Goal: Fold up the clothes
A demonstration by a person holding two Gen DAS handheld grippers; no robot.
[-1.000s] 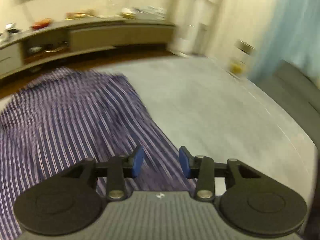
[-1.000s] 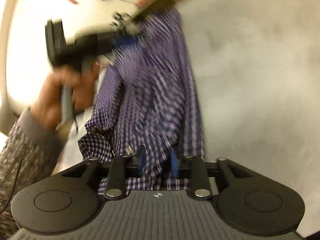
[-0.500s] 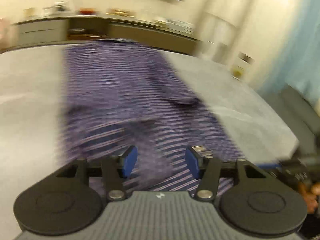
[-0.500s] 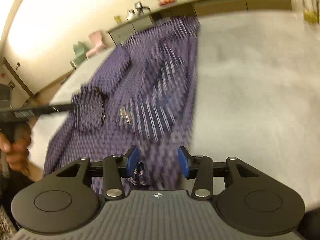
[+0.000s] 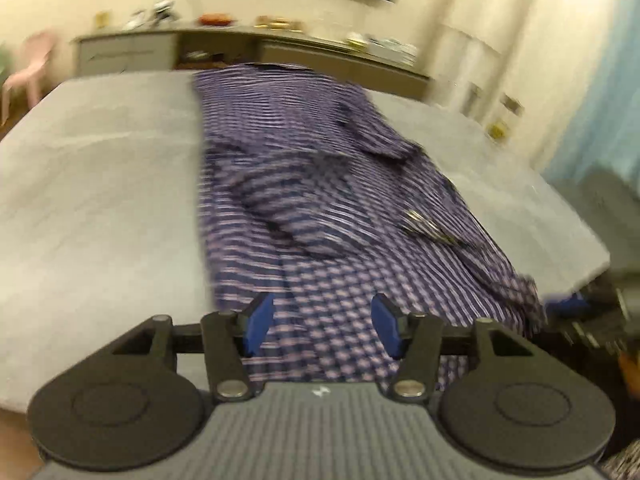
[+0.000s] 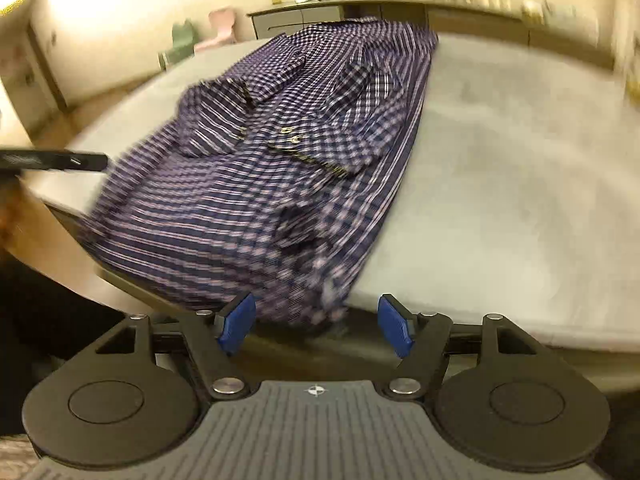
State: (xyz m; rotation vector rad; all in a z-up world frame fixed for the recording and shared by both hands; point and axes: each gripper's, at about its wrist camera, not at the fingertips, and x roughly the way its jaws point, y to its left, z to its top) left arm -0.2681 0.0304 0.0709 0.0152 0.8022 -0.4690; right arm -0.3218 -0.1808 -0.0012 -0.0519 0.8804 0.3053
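Left wrist view: left gripper (image 5: pixel 322 326) jaws apart, empty, over checked shirt (image 5: pixel 320 200) on grey table (image 5: pixel 100 184). Right wrist view alone shows hem overhanging table edge; right gripper (image 6: pixel 316 326) jaws apart, empty.

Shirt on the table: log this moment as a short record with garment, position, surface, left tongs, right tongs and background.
garment: purple checked shirt, folded lengthwise into a long strip, sleeves lying on top
position: near end droops over the table edge
surface: grey table
left tongs: left tongs open, empty, over the near end of the shirt
right tongs: right tongs open, empty, just off the table edge by the hanging end
background: long sideboard with small items; pink chair
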